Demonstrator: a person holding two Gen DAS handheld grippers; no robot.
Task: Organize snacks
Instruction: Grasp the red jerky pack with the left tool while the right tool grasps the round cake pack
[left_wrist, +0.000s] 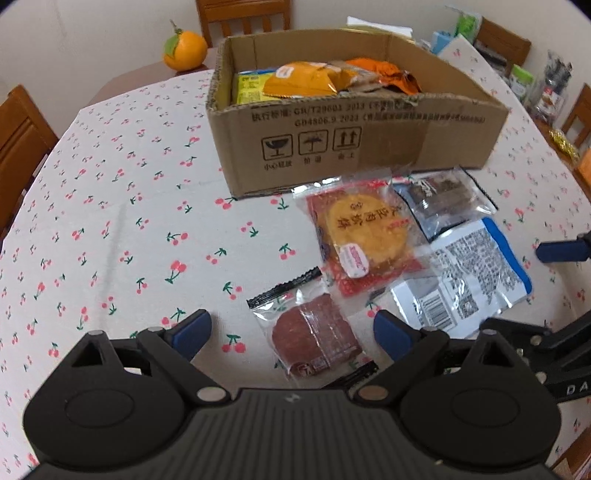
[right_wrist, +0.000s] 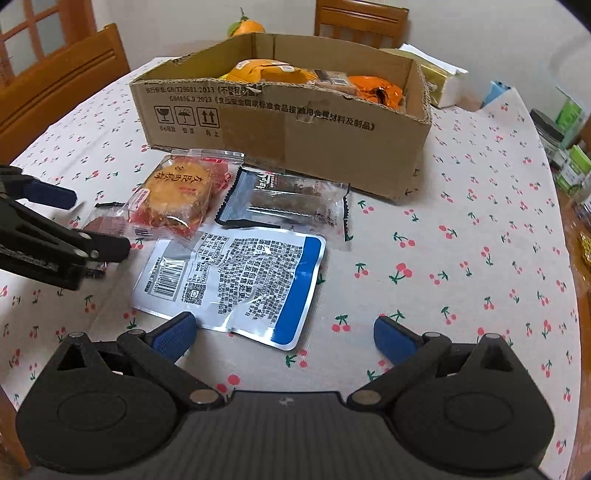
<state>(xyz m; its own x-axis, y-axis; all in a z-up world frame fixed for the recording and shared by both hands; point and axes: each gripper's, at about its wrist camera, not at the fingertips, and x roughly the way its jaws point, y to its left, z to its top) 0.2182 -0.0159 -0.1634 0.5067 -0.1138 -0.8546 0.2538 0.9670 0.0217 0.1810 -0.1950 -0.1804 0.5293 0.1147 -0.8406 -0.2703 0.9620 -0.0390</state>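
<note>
Left wrist view: left gripper (left_wrist: 291, 332) fingers wide, empty, over meat pack (left_wrist: 314, 339) on worktop (left_wrist: 110, 221) near box (left_wrist: 354, 147). Light, crinkly, slippery; prob. best pinched at sealed edge. Right gripper (right_wrist: 282, 332) wide too, empty.

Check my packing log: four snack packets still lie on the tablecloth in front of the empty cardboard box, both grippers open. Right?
Not quite: the cardboard box isn't empty. The left wrist view shows yellow and orange snack bags already inside. Four packets in front and both grippers open are correct.
</note>
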